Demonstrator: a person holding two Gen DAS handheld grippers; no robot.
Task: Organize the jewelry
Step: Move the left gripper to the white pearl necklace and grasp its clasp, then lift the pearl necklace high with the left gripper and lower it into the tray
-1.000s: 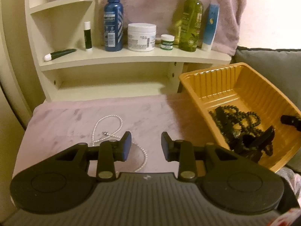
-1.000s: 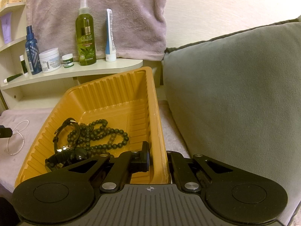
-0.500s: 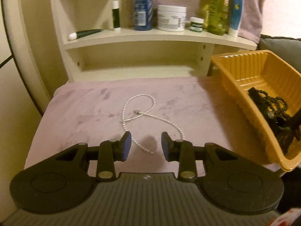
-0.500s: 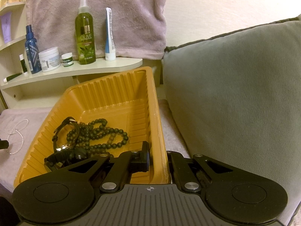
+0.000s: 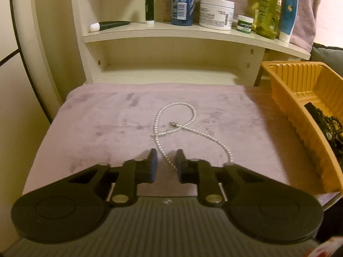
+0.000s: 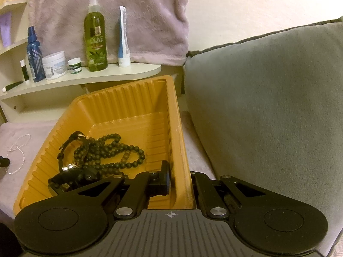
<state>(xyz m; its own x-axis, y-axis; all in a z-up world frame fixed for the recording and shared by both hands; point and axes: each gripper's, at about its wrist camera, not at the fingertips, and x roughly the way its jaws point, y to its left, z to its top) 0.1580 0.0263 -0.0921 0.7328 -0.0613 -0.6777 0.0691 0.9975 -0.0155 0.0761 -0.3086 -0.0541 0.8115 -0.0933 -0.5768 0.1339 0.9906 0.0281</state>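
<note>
A white pearl necklace lies looped on the lilac cloth. My left gripper is low over its near end. Its jaws are closing with one strand running between the fingertips, and a gap still shows on both sides. The orange ribbed tray stands to the right and holds dark green beads and a black watch. My right gripper is shut on the tray's right wall, one finger inside and one outside. The pearl necklace also shows at the far left of the right wrist view.
A cream shelf behind the cloth carries a blue bottle, a white jar, a green bottle and tubes. A grey cushion rises right of the tray. A pink towel hangs above the shelf.
My left gripper has moved down and forward from beside the tray to the pearl necklace, and its jaws have narrowed around a strand. The right gripper and tray have not moved.
</note>
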